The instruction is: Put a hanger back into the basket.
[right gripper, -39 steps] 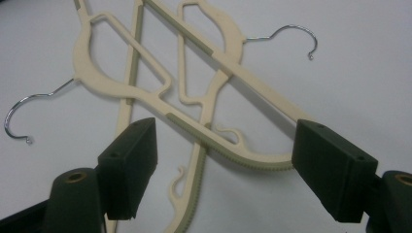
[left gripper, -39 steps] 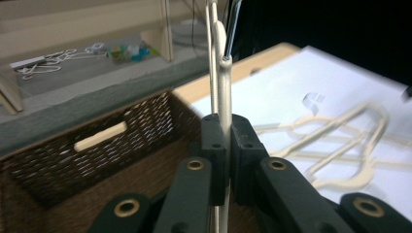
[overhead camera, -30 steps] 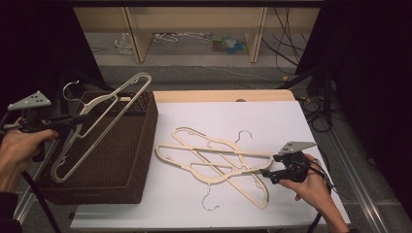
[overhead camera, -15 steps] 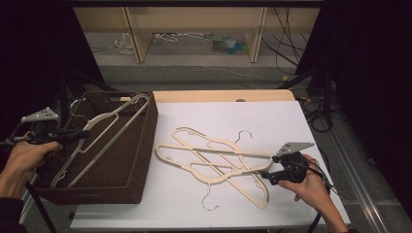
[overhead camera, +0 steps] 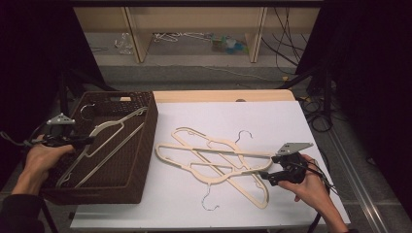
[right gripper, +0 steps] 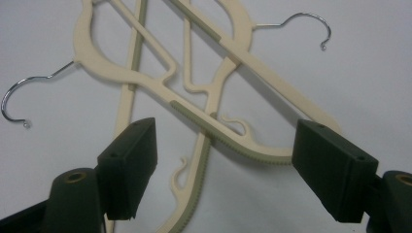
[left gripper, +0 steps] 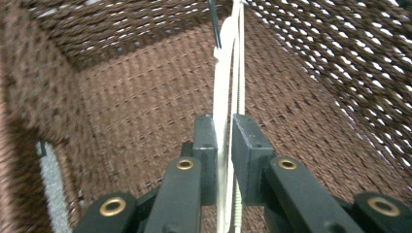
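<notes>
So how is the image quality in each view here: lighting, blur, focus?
High view: the white table top is evenly lit, the surroundings fall to black, and the picture is slightly soft. Left gripper view: the wicker basket weave blurs toward the edges, while the cream hanger is washed out to near white. Right gripper view: hangers fairly sharp, soft shadows, the near black jaws a little soft.

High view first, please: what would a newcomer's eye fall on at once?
Two crossed cream plastic hangers with metal hooks lie on the white table, before the open right gripper. At left, the left gripper lowers another cream hanger into the brown wicker basket.
</notes>
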`<state>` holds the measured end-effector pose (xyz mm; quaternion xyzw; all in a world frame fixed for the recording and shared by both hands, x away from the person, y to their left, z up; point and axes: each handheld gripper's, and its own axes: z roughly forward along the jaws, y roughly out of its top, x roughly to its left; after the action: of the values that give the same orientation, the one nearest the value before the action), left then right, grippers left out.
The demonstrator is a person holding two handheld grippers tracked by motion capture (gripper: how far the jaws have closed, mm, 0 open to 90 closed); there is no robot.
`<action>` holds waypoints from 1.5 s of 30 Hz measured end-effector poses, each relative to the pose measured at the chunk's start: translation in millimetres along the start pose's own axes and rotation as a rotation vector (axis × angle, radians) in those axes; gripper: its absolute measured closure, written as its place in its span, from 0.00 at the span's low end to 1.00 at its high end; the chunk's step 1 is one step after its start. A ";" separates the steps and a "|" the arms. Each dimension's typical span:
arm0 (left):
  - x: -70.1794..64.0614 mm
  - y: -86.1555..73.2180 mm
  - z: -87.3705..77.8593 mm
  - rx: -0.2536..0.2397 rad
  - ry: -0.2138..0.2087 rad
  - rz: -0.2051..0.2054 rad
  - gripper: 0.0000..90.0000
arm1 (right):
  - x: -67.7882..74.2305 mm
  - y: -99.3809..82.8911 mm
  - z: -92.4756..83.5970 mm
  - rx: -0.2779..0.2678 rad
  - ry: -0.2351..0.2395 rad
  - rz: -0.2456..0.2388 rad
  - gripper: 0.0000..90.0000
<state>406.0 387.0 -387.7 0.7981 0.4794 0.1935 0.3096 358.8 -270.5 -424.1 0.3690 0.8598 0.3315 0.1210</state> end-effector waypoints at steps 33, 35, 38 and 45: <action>-207.9 3.4 -26.9 -0.364 -0.268 0.055 0.31 | -0.8 -0.6 -0.9 -0.019 0.009 -0.026 0.27; -227.0 0.5 -20.3 -0.364 -0.282 0.084 0.31 | -1.5 -1.2 -0.2 -0.028 0.004 -0.040 0.27; -245.5 -4.4 -11.8 -0.366 -0.307 0.111 0.30 | -1.3 -0.9 -0.5 -0.024 0.003 -0.038 0.27; -268.0 -22.5 3.2 -0.376 -0.325 0.145 0.24 | 2.0 -0.3 -0.1 -0.007 0.008 -0.027 0.27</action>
<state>268.7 156.6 -408.6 0.7794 0.3205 0.1702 0.5108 357.2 -269.3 -424.1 0.3554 0.8641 0.3344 0.1234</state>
